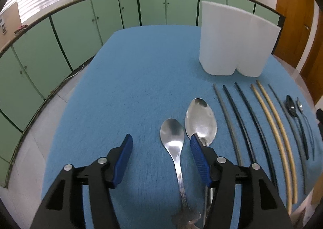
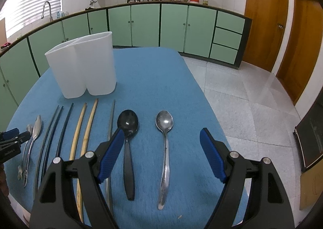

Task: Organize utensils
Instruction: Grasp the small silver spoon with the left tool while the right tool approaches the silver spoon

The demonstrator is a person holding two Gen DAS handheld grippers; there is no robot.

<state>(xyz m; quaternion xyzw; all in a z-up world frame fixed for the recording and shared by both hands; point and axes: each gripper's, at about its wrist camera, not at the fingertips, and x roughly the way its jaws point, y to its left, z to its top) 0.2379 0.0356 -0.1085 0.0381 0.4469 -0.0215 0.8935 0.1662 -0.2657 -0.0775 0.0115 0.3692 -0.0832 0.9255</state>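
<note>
Your left gripper (image 1: 161, 144) is hanging half-open astride the small steel spoon (image 1: 173, 140), pads clear. Your right gripper (image 2: 161, 138) is gaping wide over the black spoon (image 2: 128, 126) and steel spoon (image 2: 164, 126), near the blue table's (image 2: 153, 79) right edge.

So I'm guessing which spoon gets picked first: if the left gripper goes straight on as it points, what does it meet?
Most likely the smaller steel spoon, lying between the open fingers of the left gripper. The larger spoon lies under its right fingertip; depth is unclear.
</note>
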